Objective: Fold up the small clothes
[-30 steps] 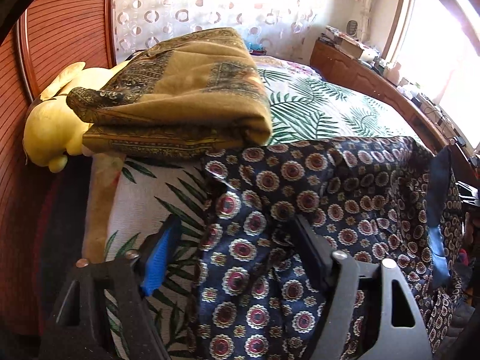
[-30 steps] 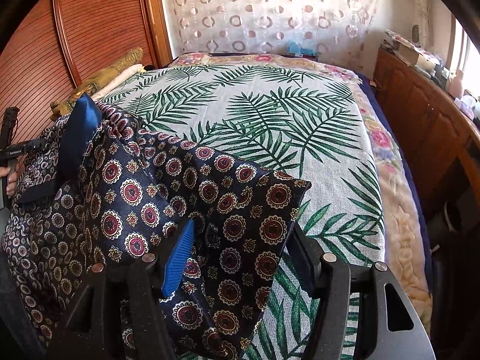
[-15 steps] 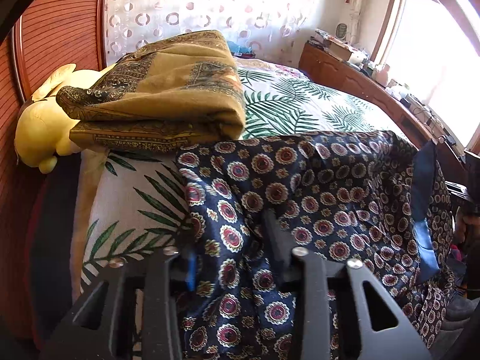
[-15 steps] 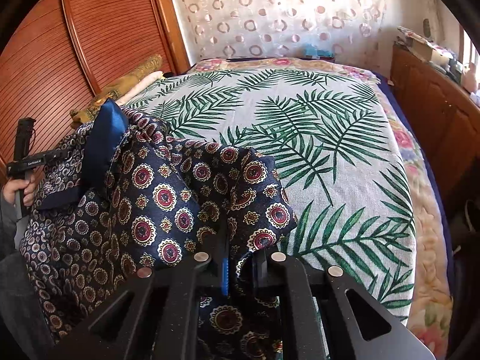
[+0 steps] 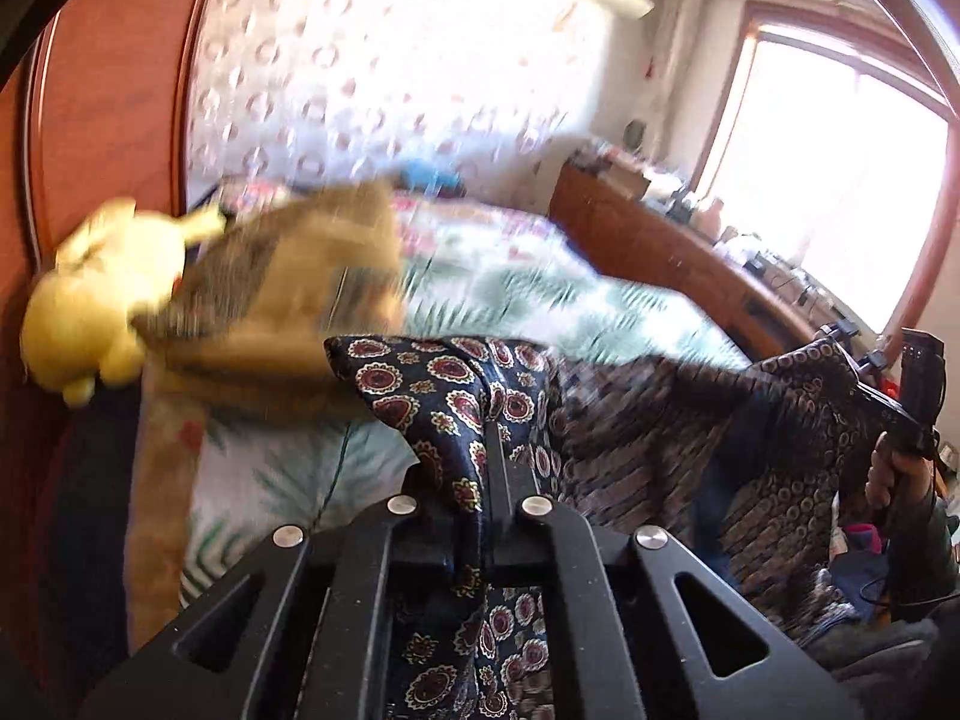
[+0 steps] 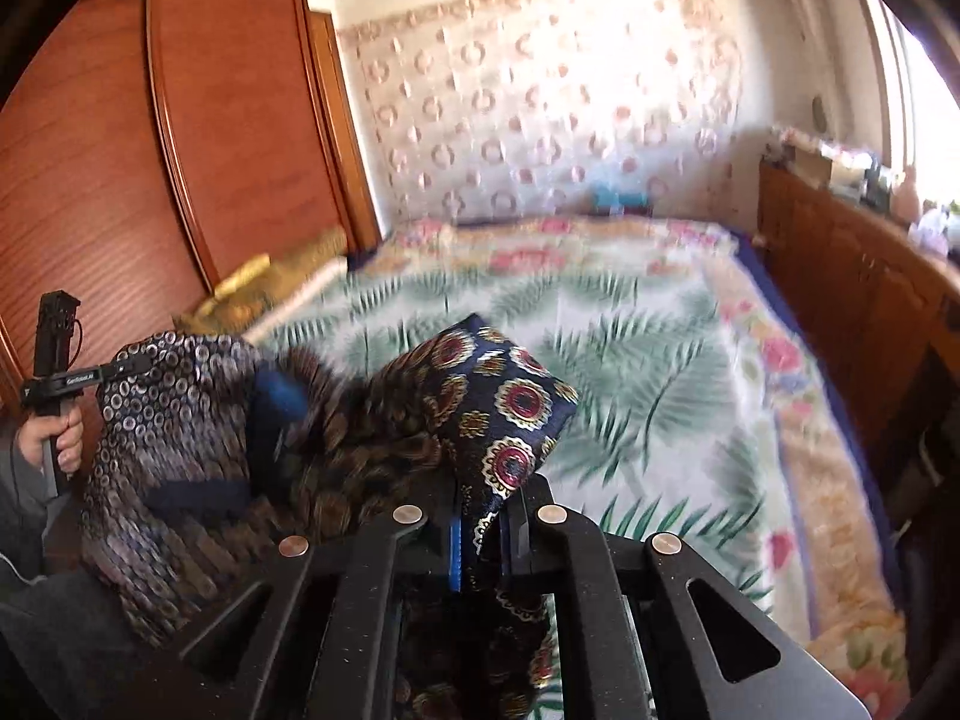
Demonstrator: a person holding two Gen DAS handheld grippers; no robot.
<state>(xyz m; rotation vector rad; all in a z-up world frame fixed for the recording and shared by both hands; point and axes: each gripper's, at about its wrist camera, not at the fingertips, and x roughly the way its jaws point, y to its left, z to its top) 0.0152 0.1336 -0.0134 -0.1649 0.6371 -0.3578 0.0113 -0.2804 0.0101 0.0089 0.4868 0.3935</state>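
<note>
A navy garment with red and gold medallions (image 5: 432, 372) hangs stretched between both grippers above the bed. My left gripper (image 5: 489, 438) pinches one corner of it, jaws closing tight on the fabric between them. In the right wrist view, the other corner of the garment (image 6: 510, 402) is clamped by my right gripper (image 6: 486, 504), which is shut on it. The cloth sags in the middle, showing a plain blue inner band (image 6: 276, 402). Each view shows the other hand's gripper at the far end of the cloth, but too blurred to make out its fingers.
The bed has a palm-leaf spread (image 6: 660, 360). A folded ochre patterned cloth (image 5: 300, 264) and a yellow plush toy (image 5: 96, 312) lie at its left edge by the wooden wardrobe (image 6: 150, 150). A wooden sideboard (image 5: 660, 252) with clutter runs under the window.
Both grippers shut on the navy garment's corners and lifted it off the bed. Both views tilted upward and are blurred by motion.
</note>
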